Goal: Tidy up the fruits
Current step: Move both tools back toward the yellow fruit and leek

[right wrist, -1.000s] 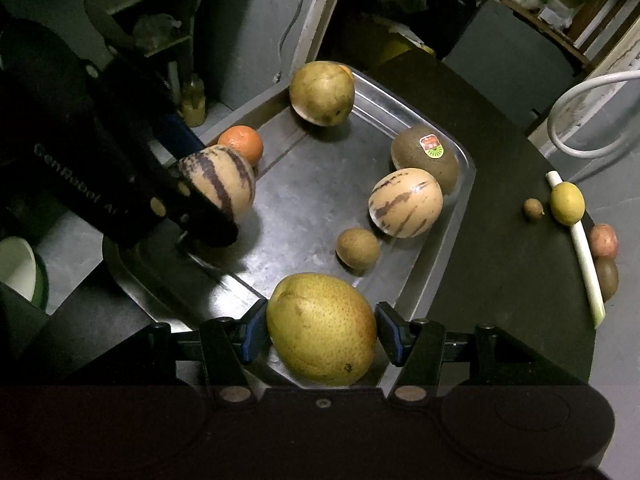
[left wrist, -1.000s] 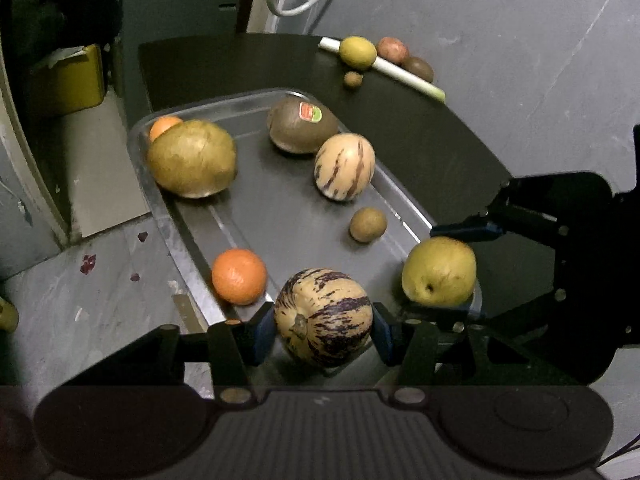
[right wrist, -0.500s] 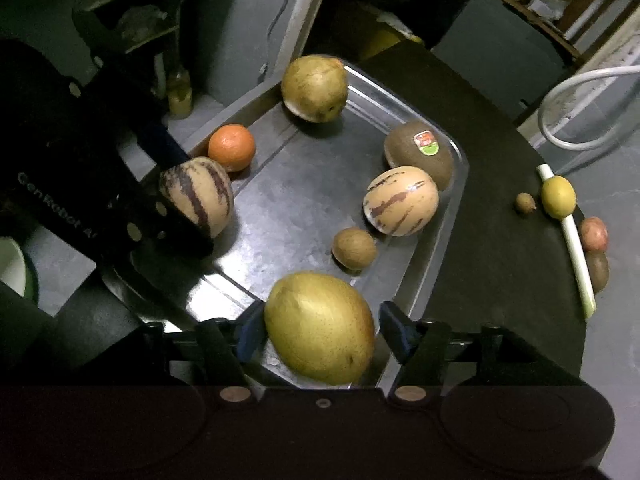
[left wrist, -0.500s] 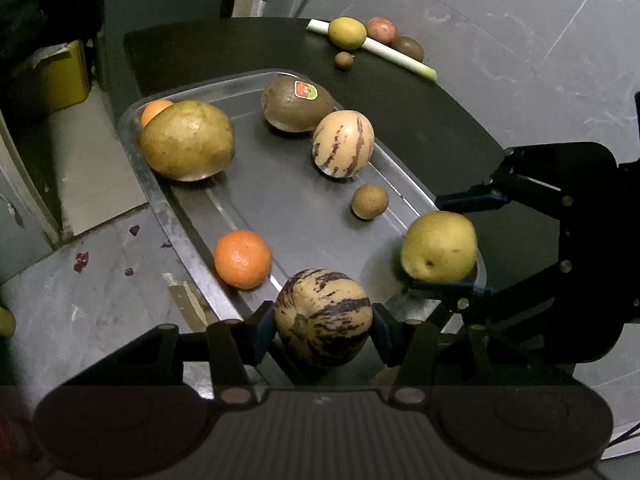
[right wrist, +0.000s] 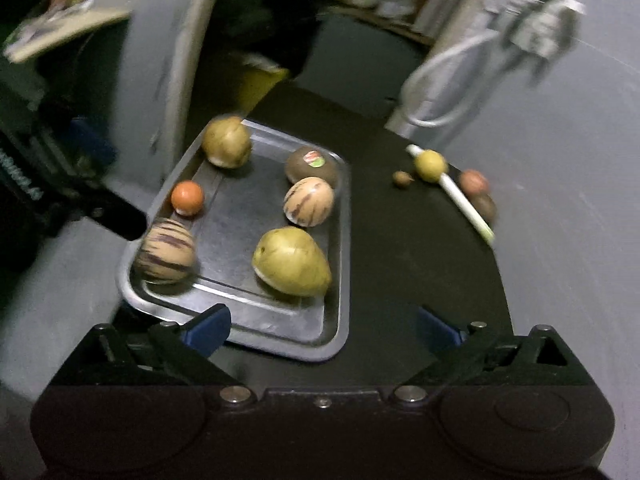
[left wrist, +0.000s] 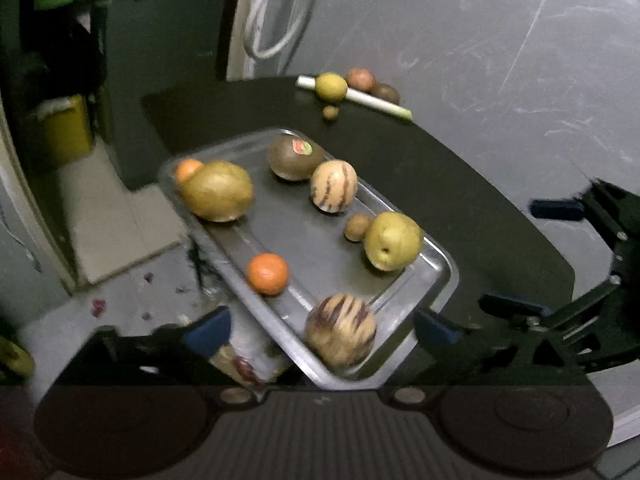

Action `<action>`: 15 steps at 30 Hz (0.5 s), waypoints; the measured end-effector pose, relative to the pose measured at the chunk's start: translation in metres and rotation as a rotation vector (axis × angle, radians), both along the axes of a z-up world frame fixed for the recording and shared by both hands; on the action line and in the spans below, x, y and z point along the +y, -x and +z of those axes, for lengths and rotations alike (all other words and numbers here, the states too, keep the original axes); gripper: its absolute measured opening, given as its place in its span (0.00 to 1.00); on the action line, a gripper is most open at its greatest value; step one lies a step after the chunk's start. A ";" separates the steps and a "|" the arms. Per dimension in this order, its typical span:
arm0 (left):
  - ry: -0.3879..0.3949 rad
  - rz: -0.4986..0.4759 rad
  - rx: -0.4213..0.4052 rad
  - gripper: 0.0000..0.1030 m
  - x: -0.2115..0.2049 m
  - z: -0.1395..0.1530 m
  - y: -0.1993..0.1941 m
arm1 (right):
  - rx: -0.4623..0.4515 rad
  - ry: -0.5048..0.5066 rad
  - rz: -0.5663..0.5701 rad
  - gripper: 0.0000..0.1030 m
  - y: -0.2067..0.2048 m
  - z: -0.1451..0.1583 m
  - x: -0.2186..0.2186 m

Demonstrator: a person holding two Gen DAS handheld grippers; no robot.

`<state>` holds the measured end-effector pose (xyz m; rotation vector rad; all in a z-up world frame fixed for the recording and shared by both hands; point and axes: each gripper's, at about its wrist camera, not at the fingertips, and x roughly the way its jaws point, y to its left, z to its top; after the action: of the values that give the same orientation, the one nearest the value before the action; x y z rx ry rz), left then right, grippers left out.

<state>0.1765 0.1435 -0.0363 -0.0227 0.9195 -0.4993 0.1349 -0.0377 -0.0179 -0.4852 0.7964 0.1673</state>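
Observation:
A steel tray (left wrist: 434, 280) (right wrist: 336, 320) on the dark table holds several fruits. A dark-striped melon (left wrist: 341, 330) (right wrist: 165, 250) lies in its near corner. A yellow-green pear (left wrist: 393, 240) (right wrist: 292, 262) lies beside a small kiwi (left wrist: 357, 227). My left gripper (left wrist: 322, 328) hangs above the striped melon, its jaws opening wide, the pads clear of the fruit. My right gripper (right wrist: 323, 328) is drawn back from the pear, its jaws opening, with only the tray's near rim between its fingers. Each gripper shows in the other's view (left wrist: 532, 258) (right wrist: 104, 184).
The tray also holds an orange (left wrist: 267, 273), a big yellowish fruit (left wrist: 218, 191), a stickered brown fruit (left wrist: 295, 157) and a pale striped melon (left wrist: 333, 186). A lemon (left wrist: 330, 86), a white stalk (left wrist: 376, 102) and small fruits lie at the table's far edge.
Both grippers opened and let go: the left released the striped melon, the right released the pear. Both pulled back and up, and the fruits now lie on the tray.

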 end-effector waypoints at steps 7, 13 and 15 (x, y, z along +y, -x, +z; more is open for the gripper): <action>-0.042 0.054 0.008 0.99 0.033 0.014 0.044 | -0.062 -0.151 -0.197 0.99 0.061 0.010 0.025; -0.114 0.080 0.023 0.99 0.055 0.020 0.079 | -0.074 -0.263 -0.268 0.99 0.099 0.015 0.046; -0.130 0.079 0.037 0.99 0.061 0.021 0.085 | -0.069 -0.293 -0.282 0.99 0.110 0.017 0.051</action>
<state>0.0912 0.2046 -0.0156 0.0490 0.9822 -0.3662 0.0250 0.0134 -0.0011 -0.0990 0.7497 0.0038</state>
